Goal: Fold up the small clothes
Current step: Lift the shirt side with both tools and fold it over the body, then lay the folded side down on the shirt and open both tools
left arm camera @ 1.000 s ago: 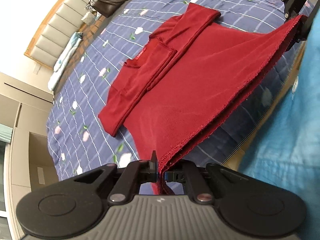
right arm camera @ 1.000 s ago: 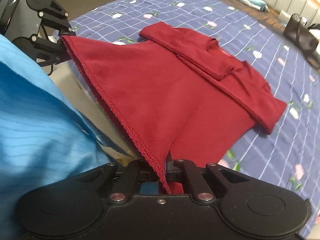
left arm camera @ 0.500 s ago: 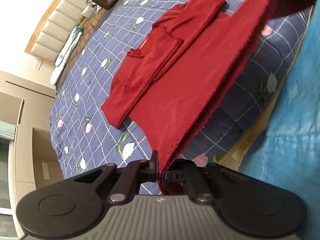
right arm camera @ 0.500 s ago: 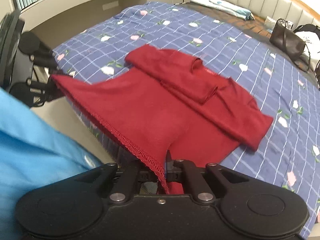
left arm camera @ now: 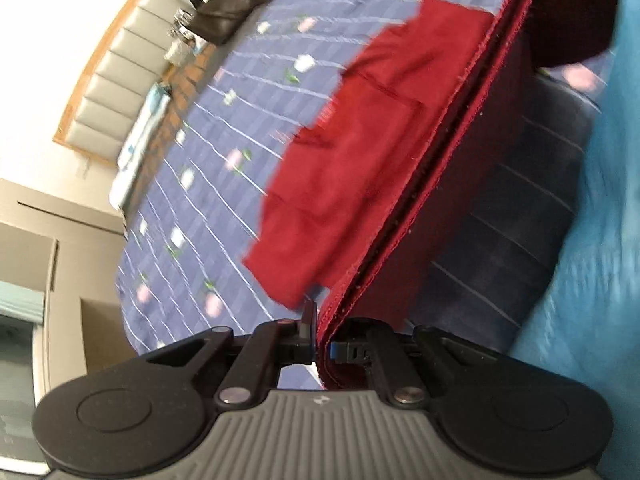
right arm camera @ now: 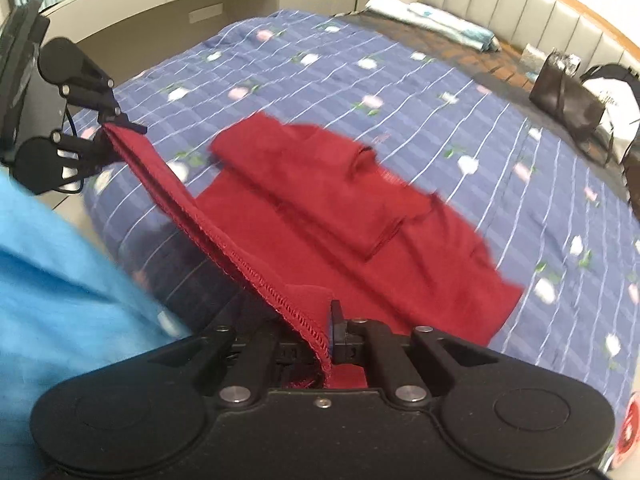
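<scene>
A dark red shirt [right arm camera: 320, 208] lies on the blue flowered bed cover [right arm camera: 360, 80], its sleeves folded in over the chest. Its bottom hem [right arm camera: 216, 236] is lifted off the bed and stretched taut between both grippers. My right gripper [right arm camera: 326, 344] is shut on one hem corner at the near edge of the bed. In the right wrist view my left gripper [right arm camera: 116, 128] grips the other corner at the left. In the left wrist view my left gripper [left arm camera: 322, 340] pinches the hem [left arm camera: 448, 152], which runs up and right, above the red shirt [left arm camera: 360, 152].
A padded headboard [right arm camera: 520, 4] stands at the far end of the bed, with folded pale towels [right arm camera: 440, 20] and a dark handbag [right arm camera: 568, 100] near it. A person's blue clothing [right arm camera: 52, 280] fills the near left. Beige cabinets [right arm camera: 160, 8] stand beside the bed.
Both grippers have raised the hem and carried it forward over the shirt, toward the collar. The lifted cloth now stands steeper and the views are blurred by motion.
</scene>
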Tool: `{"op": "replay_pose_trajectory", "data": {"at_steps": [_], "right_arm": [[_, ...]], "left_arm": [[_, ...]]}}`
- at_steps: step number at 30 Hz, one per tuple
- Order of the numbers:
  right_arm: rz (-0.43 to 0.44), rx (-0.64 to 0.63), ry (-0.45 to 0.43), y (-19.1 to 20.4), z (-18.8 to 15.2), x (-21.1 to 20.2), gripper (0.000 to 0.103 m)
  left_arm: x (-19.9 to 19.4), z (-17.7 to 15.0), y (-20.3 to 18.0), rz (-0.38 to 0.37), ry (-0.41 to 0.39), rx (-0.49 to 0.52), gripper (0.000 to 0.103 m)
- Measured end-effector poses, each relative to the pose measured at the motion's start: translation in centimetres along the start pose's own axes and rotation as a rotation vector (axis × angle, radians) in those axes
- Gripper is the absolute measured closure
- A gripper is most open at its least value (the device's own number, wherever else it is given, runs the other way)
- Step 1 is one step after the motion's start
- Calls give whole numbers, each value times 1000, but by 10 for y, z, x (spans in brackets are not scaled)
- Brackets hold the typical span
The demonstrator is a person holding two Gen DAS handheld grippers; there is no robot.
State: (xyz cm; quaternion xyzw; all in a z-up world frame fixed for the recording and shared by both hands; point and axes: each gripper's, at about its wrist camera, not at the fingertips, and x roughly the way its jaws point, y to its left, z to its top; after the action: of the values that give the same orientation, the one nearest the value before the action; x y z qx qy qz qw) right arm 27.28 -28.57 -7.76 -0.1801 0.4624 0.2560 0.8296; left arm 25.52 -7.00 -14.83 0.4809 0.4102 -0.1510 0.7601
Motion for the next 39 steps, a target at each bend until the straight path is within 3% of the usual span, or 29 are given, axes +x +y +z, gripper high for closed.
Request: {"op": "replay_pose_trajectory", "data": {"at_steps": [7,12,16,26,30,32,33,36,37,38,39], "right_arm": [[-56,-22,25,-66,62,44,100],[-73,32,87,-115,91,93,100],[-81,52,149,-141,107,132,99],[-63,179,262,-182,124,213,98],[-67,225,289,-187,123,235,97],[-70,262,288,-190,121,242,92],[-69,285,285,-192,121,245,85],[-81,339,270,-194,119,247,66],[-87,353,262,-194,119,247,61],[-100,369,251,-194,118,245,44],[-117,386,236,-195,117,242,26]], "left_arm": [[45,59,60,17,-74,98,97],[99,102,91,-35,-81,153,97],[146,129,114,-102,-47,134,97],[240,150,128,-224,57,106,97],[263,154,135,-297,114,23,92],[272,156,142,-340,141,-41,88],[275,157,146,-364,153,-79,86],[284,156,159,-418,175,-197,56],[286,156,162,-426,177,-226,38],[287,154,165,-427,178,-256,24],[287,152,167,-415,175,-282,18]]}}
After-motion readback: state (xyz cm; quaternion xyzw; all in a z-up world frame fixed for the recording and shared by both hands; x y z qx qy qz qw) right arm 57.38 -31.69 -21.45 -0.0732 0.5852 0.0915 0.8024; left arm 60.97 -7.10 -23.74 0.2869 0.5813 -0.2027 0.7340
